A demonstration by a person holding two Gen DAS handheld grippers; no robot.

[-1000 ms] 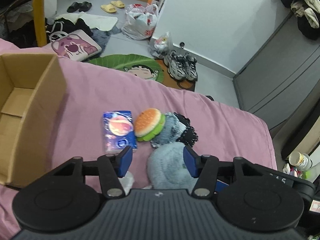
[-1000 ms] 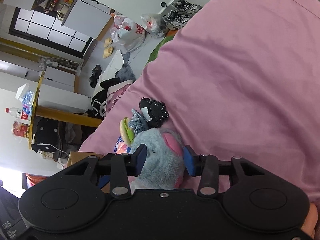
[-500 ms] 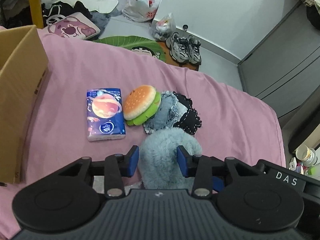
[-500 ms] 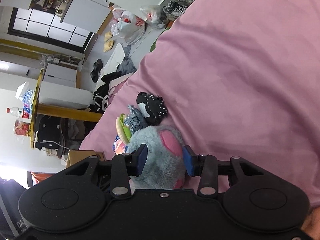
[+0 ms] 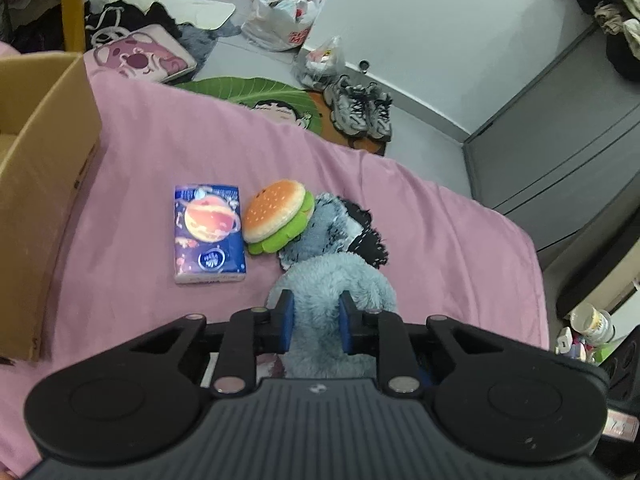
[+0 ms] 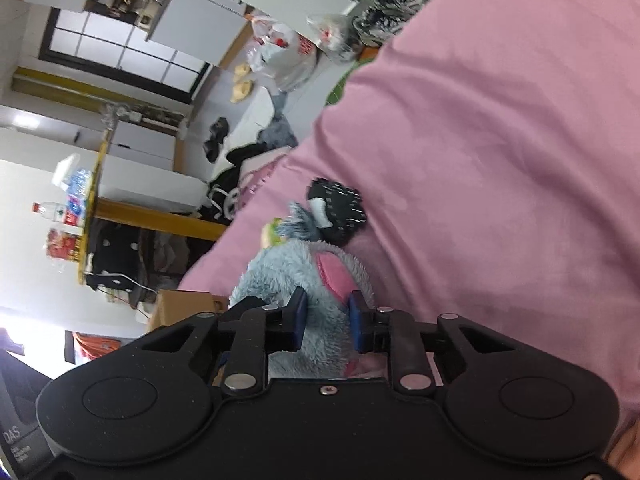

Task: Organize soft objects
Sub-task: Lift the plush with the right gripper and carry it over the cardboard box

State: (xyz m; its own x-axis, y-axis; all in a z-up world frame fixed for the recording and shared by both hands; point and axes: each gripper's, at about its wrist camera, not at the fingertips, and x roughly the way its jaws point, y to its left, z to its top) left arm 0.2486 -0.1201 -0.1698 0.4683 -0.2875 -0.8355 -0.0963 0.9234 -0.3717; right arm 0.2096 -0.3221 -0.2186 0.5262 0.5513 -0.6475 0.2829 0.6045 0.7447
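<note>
Gripping the grey plush toy (image 5: 332,280) with the left gripper (image 5: 316,322): jaws having just been closing from a wide stance a second ago, blue pads now pressing into the fur on both sides. Gripping the same grey plush toy (image 6: 288,272) with the right gripper (image 6: 327,320) as well: jaws having just been closing, pads now squeezing the fur just below the pink ear patch (image 6: 332,276). Lying on the pink bedsheet (image 5: 440,232), with the toy's far end touching the grey-and-black fabric piece (image 5: 344,228). Resting just beside it, the burger plush (image 5: 276,214), leaning against the fabric piece; next to that, flat on the sheet, the blue tissue pack (image 5: 208,236). Standing open at the left edge of the sheet, well apart from the toy, the cardboard box (image 5: 44,184), now showing less of its interior than a second ago.
</note>
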